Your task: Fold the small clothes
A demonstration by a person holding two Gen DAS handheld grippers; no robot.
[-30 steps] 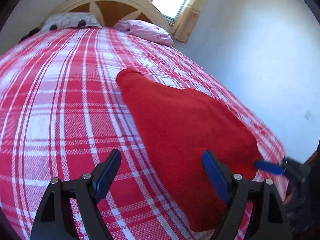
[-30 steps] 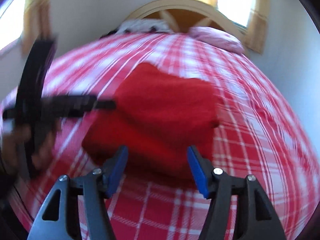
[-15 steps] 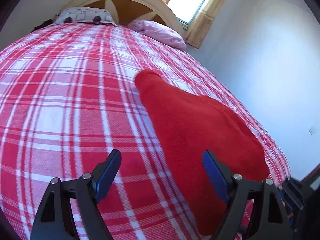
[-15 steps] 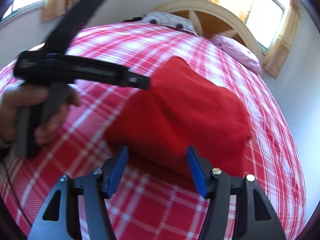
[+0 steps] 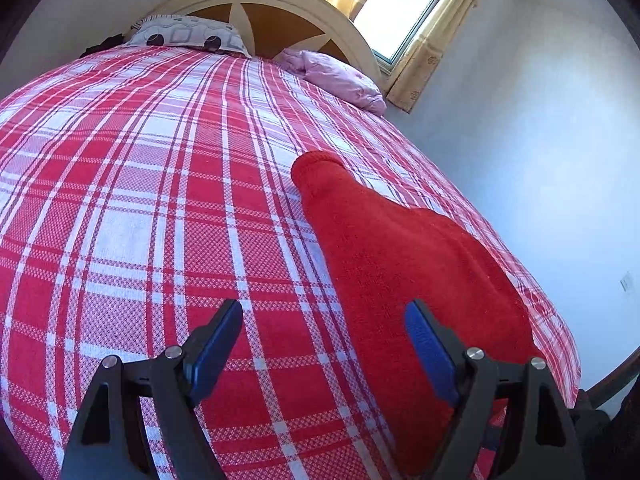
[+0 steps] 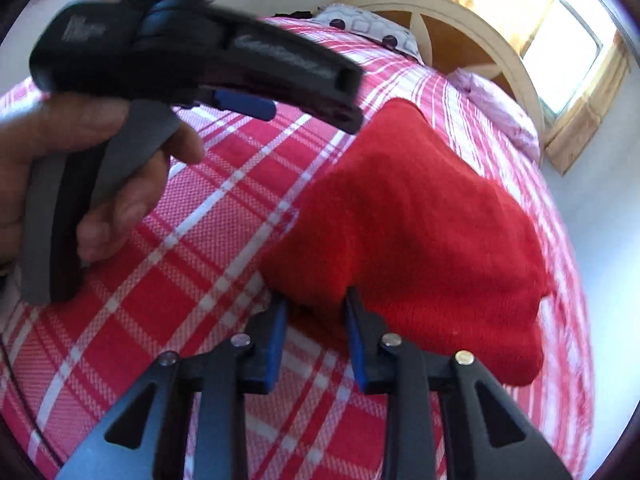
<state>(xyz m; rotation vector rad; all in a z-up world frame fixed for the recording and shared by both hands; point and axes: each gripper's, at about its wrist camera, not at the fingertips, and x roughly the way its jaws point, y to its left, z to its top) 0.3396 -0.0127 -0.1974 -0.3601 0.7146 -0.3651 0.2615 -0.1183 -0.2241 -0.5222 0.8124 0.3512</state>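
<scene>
A red knitted garment [image 5: 400,264] lies folded on the red and white plaid bedspread [image 5: 152,208], towards the bed's right side. My left gripper [image 5: 324,332] is open and empty, hovering over the bed with its right finger above the garment's near part. In the right wrist view the garment [image 6: 420,232] fills the middle. My right gripper [image 6: 316,308] has its jaws narrowed around the garment's near left edge, with a gap still between them. The hand-held left gripper [image 6: 192,52] shows blurred at the upper left.
A patterned pillow [image 5: 188,34] and a pink pillow [image 5: 336,76] lie at the wooden headboard [image 5: 280,12]. A window with curtains [image 5: 404,12] is behind. A white wall [image 5: 540,140] runs along the bed's right edge.
My right gripper's jaws have narrowed onto the garment's near edge. The left gripper has risen and swung left, away from the garment, still open.
</scene>
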